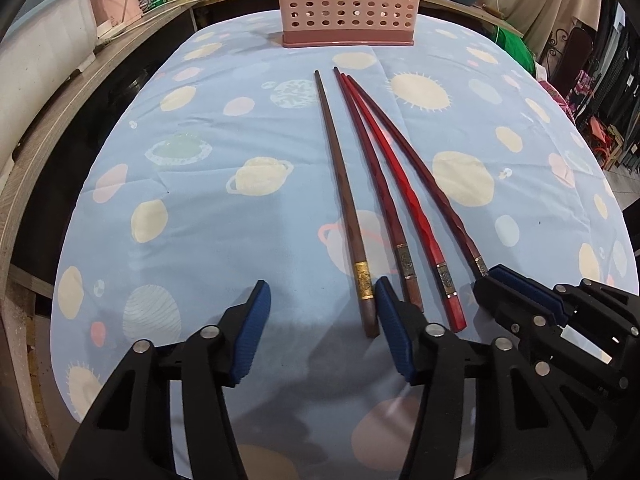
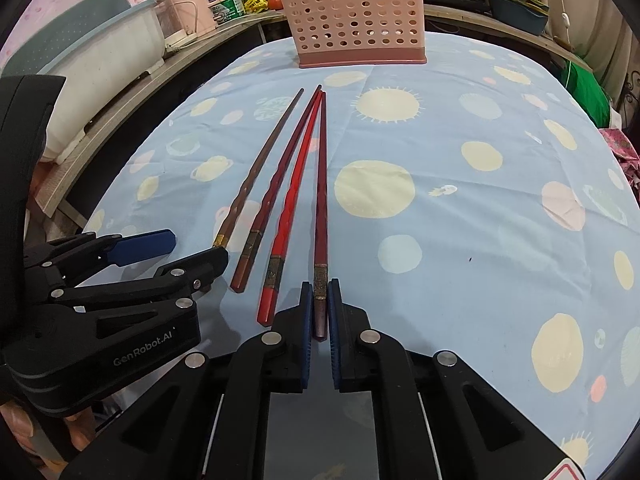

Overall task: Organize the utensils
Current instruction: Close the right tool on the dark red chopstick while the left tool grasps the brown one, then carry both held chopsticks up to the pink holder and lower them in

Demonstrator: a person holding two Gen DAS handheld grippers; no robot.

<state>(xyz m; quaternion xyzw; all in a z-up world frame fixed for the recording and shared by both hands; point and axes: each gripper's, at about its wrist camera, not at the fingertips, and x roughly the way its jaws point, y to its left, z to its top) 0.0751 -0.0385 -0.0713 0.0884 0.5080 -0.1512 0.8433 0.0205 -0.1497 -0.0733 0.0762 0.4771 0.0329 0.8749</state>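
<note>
On the blue planet-print tablecloth (image 2: pixel 460 128) four chopsticks lie fanned, tips converging toward the far end and thick ends toward the two grippers. The rightmost, a dark red chopstick (image 2: pixel 321 184), is clamped at its thick end between the nearly closed blue pads of the right gripper (image 2: pixel 320 300); the grip sits at the banded handle, presumably so the long tapered shaft hangs free for lowering tip-first into a holder. Beside it lie a bright red chopstick (image 2: pixel 294 184), a reddish-brown one (image 2: pixel 276 184) and, leftmost, a brown chopstick with a gold band (image 1: pixel 340 184). The left gripper (image 1: pixel 324 300) rests with its jaws about half open, nothing pressed between the pads; its right finger (image 1: pixel 390 304) lies between the butts of the brown and reddish-brown sticks, so the brown stick's end sits just inside the gap, a likely setup for the next pick. A pink perforated utensil caddy (image 2: pixel 356 20) stands upright at the table's far edge, well apart from the chopsticks, its open top the probable destination. Shelves beyond hold a pink appliance (image 2: pixel 192 4) and assorted bottles.
</note>
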